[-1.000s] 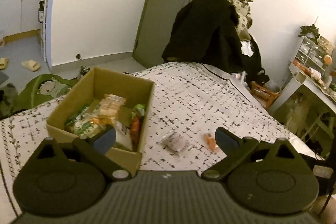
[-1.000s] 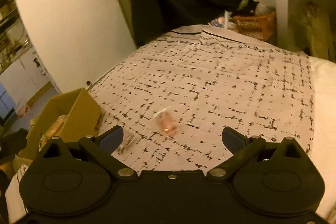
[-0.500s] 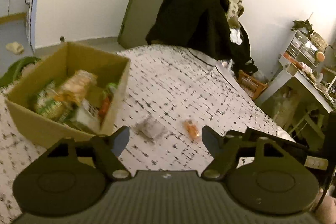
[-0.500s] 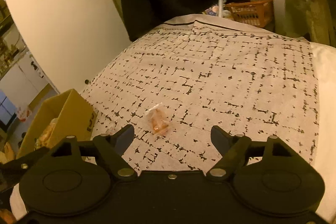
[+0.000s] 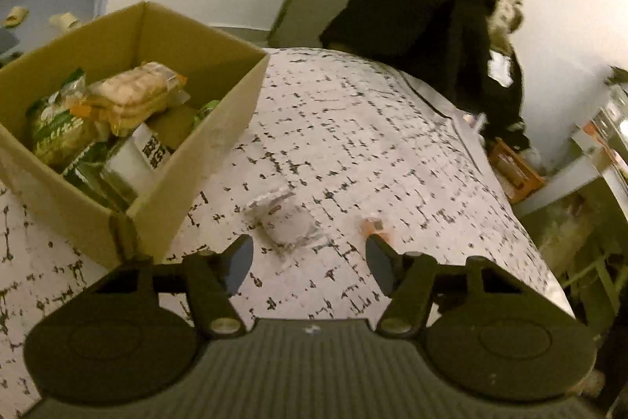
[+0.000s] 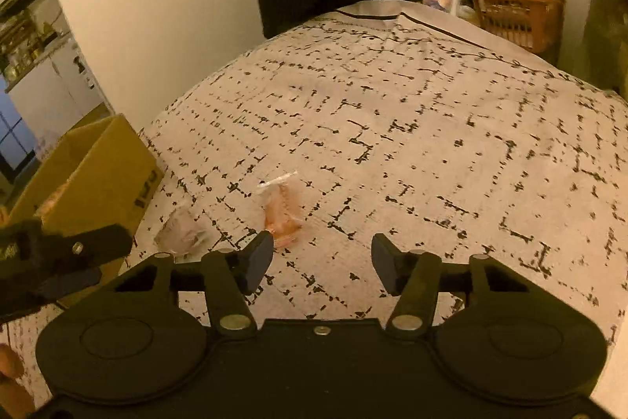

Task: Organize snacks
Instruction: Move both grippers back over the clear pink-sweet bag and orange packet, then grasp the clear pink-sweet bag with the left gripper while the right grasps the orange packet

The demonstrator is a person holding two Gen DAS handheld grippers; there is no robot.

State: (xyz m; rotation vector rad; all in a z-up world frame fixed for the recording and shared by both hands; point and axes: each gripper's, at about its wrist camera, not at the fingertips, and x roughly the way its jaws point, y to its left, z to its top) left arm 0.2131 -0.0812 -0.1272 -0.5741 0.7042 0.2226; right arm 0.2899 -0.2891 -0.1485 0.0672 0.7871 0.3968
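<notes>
Both grippers hover over a bed w/ a white, black-flecked cover (image 5: pixel 353 128), jaws spread wide on each, nothing held.

Left gripper (image 5: pixel 308 260): fingers apart, low over the cover near the front edge. Clear-wrapped snack (image 5: pixel 284 222) lies flat on the cover just ahead of the gap, nearer the left finger, not touching either. Small orange snack (image 5: pixel 375 225) lies to its right, just ahead of the right fingertip; contact can't be told.

Cardboard box (image 5: pixel 219 128) sits on the cover toward the left edge, flaps open, upright. Inside: a pack of pale biscuits (image 5: pixel 133 97) on top, green packets (image 5: pixel 59 124) at the left side, a white pack w/ black print (image 5: pixel 149 152) near the right wall. Box's near corner is just beside the left finger.

Right gripper (image 6: pixel 322 258): fingers apart too, over the same cover. In the right wrist view the orange snack (image 6: pixel 280 214) lies just ahead of its left fingertip, clear-wrapped snack (image 6: pixel 182 230) further left, close to the box (image 6: pixel 98 183). The two snacks are near each other but apart. Left gripper's body (image 6: pixel 59 254) shows at the left edge, in front of the box.

Past the bed's far edge: dark clothing (image 5: pixel 424 10) heaped up and an orange basket (image 6: pixel 518 14) on the floor.
</notes>
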